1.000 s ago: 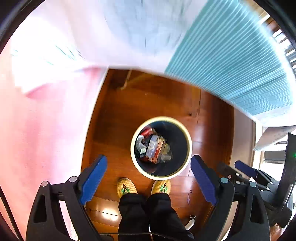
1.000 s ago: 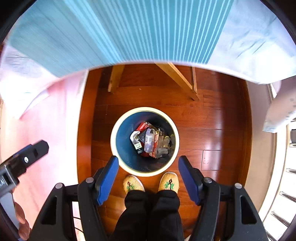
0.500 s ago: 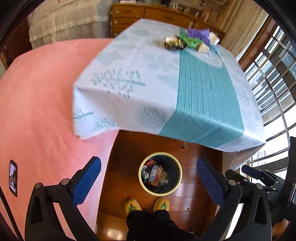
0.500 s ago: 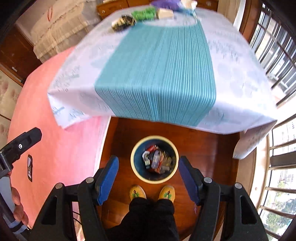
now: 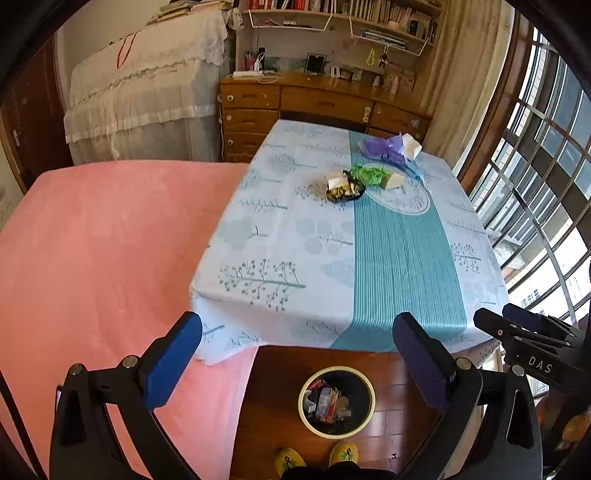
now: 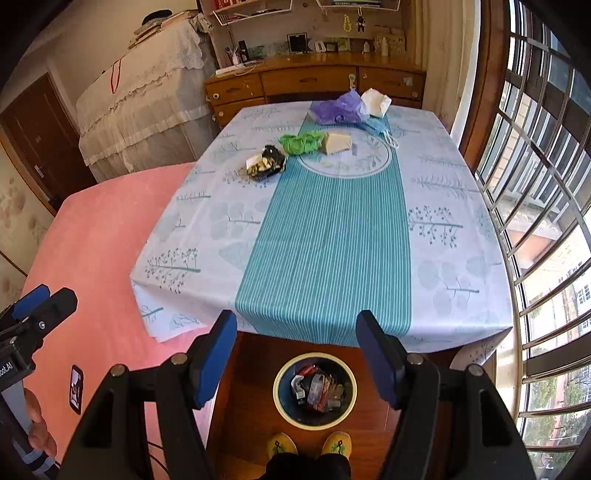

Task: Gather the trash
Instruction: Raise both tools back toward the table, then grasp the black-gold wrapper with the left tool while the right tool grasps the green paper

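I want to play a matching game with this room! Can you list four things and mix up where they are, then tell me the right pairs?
Things:
1. green crumpled bag
2. bin
3. purple bag
4. bookshelves

Places:
A. on the wall above the wooden dresser
B. at the far end of the table, beside a white wrapper
C. on the wooden floor in front of the yellow slippers
D. mid-table, between the dark wrapper and a beige piece

Right pairs: 1-D, 2-C, 3-B, 4-A
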